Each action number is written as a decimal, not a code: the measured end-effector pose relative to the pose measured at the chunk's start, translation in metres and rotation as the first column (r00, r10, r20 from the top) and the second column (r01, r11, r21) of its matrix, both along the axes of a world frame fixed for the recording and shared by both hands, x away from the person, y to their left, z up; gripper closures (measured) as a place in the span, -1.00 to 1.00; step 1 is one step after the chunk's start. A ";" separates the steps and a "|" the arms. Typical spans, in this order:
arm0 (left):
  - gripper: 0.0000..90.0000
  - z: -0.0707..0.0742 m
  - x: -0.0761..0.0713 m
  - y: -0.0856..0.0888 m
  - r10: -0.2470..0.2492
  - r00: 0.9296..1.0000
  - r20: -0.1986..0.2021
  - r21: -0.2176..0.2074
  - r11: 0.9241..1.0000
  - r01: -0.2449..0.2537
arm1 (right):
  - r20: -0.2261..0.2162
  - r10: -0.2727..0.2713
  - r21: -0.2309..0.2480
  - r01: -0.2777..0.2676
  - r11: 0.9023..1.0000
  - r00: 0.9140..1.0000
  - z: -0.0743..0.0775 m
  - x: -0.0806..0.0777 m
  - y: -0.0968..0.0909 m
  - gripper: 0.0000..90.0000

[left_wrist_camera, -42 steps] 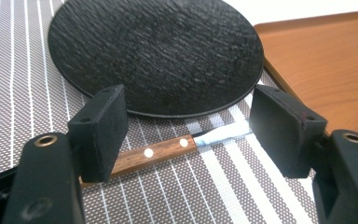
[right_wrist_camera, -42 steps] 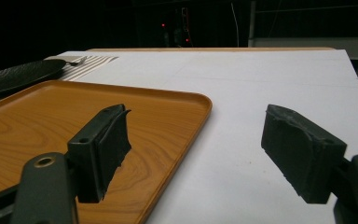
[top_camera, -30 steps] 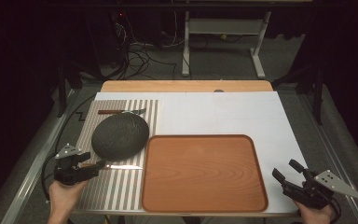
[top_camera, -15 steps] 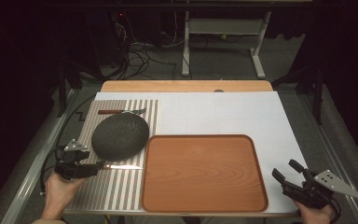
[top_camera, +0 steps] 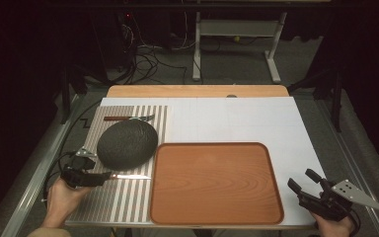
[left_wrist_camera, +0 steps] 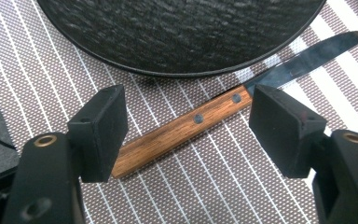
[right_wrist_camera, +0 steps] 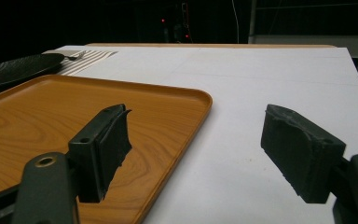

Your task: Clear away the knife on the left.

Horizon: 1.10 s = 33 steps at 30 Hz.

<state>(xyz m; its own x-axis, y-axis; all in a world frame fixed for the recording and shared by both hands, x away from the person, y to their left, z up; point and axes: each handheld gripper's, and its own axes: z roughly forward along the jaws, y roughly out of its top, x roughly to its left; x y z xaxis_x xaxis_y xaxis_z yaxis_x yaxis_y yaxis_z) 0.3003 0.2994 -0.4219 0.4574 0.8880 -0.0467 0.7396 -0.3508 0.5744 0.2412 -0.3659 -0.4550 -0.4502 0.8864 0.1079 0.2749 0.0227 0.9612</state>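
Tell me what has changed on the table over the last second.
Hardly anything. The left gripper shifted slightly beside the knife, its open jaws straddling the wooden handle without closing. The right gripper stayed open off the tray. Plate, tray and knife kept their places.

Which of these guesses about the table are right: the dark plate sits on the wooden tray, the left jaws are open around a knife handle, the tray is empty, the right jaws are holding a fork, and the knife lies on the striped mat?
1. The dark plate sits on the wooden tray. False: it rests on the striped mat, beside the tray.
2. The left gripper has its jaws open, one on each side of the knife handle. True.
3. The tray is empty. True.
4. The right gripper holds a fork. False: its jaws are open with nothing between them, above the tray's edge and the white tabletop.
5. The knife lies on the striped mat. True.
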 end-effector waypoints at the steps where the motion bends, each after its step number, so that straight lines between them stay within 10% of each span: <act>1: -0.42 0.000 0.001 0.000 -0.001 1.000 -0.003 0.008 1.000 0.001 | 0.000 0.000 0.001 0.000 1.000 1.000 0.000 0.000 0.000 -0.47; 33: -0.35 -0.024 0.022 -0.008 -0.056 0.983 -0.172 0.106 0.992 0.075 | -0.005 -0.002 -0.007 0.002 1.000 1.000 0.000 0.001 0.001 -0.47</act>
<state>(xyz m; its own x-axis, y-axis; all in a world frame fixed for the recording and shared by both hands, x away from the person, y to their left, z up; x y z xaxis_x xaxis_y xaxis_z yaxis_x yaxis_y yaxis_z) 0.3224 0.2911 -0.4458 0.5091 0.8602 -0.0304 0.7956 -0.4568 0.3978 0.2417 -0.3652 -0.4555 -0.4478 0.8880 0.1042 0.2802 0.0287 0.9595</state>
